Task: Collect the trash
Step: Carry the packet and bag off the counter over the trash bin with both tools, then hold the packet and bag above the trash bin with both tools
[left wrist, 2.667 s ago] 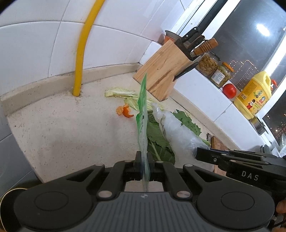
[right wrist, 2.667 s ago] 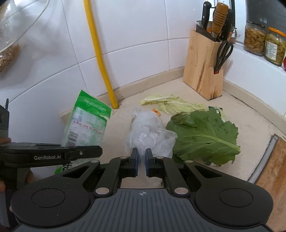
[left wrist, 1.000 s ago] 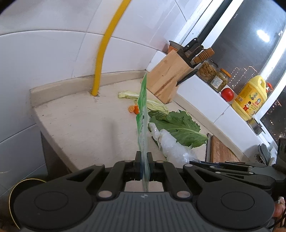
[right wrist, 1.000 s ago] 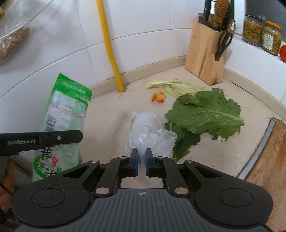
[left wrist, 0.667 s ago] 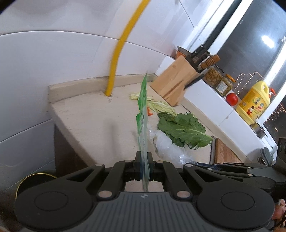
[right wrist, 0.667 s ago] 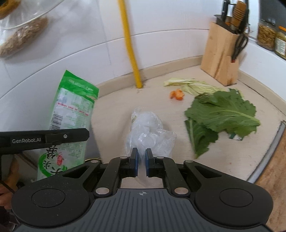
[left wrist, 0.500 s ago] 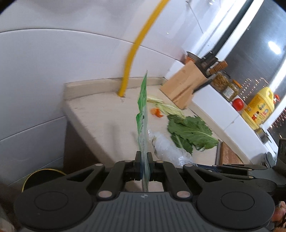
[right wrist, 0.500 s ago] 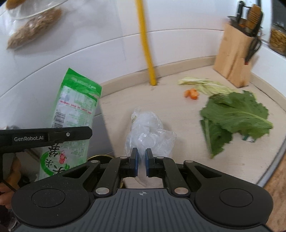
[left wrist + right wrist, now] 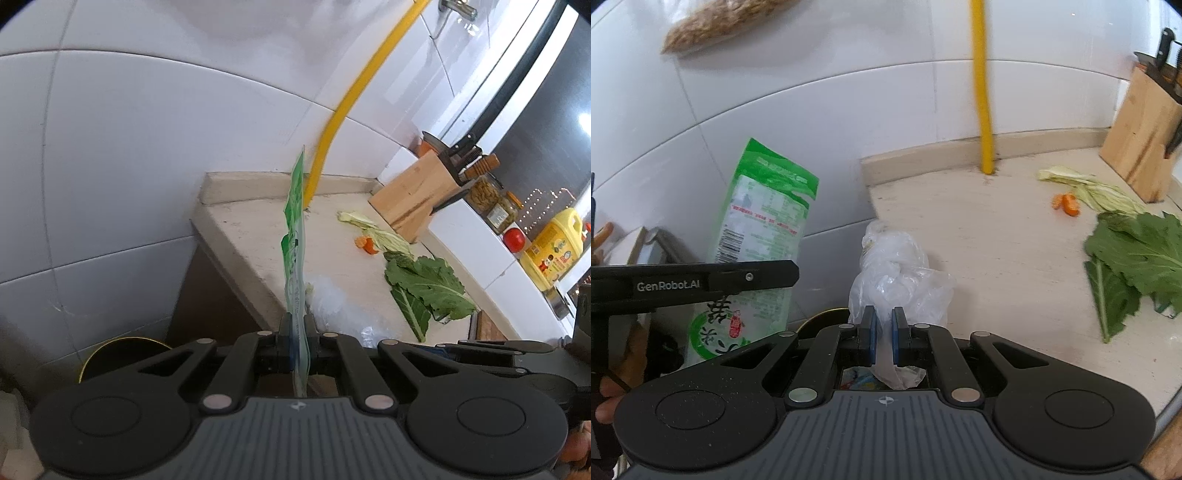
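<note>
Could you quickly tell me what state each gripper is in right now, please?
Left gripper: shut on the green food packet.
Right gripper: shut on the clear plastic bag.

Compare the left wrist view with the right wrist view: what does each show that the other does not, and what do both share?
Left wrist view only: the yellow oil bottle, the tomato and the jars on the ledge.

Right wrist view only: the printed face of the green packet, seen merely edge-on from the left, and a bag of grain overhead.

Both: the clear plastic bag, green leaves, orange peel, knife block and yellow pipe.
</note>
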Tool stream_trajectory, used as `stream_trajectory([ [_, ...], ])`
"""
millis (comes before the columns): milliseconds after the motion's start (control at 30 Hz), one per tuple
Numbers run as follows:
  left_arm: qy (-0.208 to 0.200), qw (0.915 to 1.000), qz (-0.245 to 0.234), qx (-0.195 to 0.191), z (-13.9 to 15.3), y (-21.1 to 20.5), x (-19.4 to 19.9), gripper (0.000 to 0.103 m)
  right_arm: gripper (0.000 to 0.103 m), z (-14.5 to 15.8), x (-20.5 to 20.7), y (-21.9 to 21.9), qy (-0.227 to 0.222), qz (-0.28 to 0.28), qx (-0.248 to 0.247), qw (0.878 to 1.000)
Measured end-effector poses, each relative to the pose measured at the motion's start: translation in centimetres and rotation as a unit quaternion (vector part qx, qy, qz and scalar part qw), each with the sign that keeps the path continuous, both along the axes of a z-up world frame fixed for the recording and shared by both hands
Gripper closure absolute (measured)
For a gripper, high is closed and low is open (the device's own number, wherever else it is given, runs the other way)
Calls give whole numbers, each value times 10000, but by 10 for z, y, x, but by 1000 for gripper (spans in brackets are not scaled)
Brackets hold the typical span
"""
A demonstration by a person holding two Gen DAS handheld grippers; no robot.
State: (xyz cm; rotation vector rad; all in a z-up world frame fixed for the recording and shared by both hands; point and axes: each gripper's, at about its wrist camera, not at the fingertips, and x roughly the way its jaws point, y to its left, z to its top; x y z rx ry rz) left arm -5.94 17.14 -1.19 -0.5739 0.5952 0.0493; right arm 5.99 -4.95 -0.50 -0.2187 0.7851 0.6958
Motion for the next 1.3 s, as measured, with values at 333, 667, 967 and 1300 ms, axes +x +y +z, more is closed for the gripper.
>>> stream_trajectory([
  [333, -5, 9997, 242, -79, -6, 22, -14, 103, 92, -3, -9, 26, 33, 225, -86, 9997],
  [667, 95, 9988, 478, 65, -18, 37, -23, 103, 92, -5, -16, 48, 43, 366, -128, 9992],
  [967, 390, 9966, 708, 144, -34, 49, -19, 103, 92, -17, -15, 70, 114, 453, -247, 9986],
  [1300, 1010, 9912, 807, 293, -57, 52, -5, 103, 92, -52, -2, 85, 482, 415, -361, 9973],
])
